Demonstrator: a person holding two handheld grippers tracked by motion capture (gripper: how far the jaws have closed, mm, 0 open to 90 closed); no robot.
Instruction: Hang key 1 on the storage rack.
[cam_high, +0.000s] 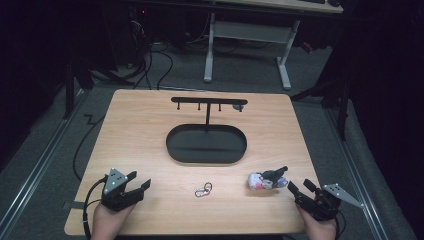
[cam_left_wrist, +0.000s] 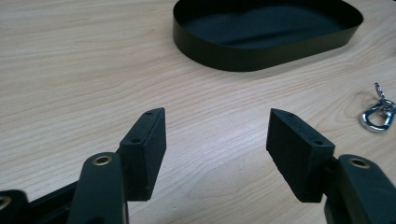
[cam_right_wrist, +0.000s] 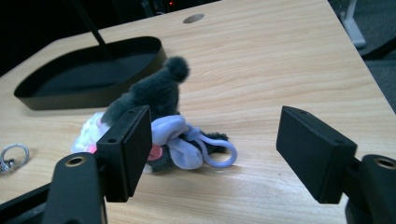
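On table (cam_high: 150, 130), plush toy (cam_high: 267, 180), metal clip (cam_high: 203, 189)

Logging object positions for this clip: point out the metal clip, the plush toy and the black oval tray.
metal clip (cam_high: 203, 190), high view, its ring.
plush toy (cam_right_wrist: 159, 95), right gripper view, grey fur.
black oval tray (cam_left_wrist: 243, 57), left gripper view, near wall.

We see tray (cam_high: 206, 144) mid-table w/ rack (cam_high: 208, 101) behind; clip (cam_high: 203, 190) in front, toy (cam_high: 267, 179) to clip's right, near the table's front-right.
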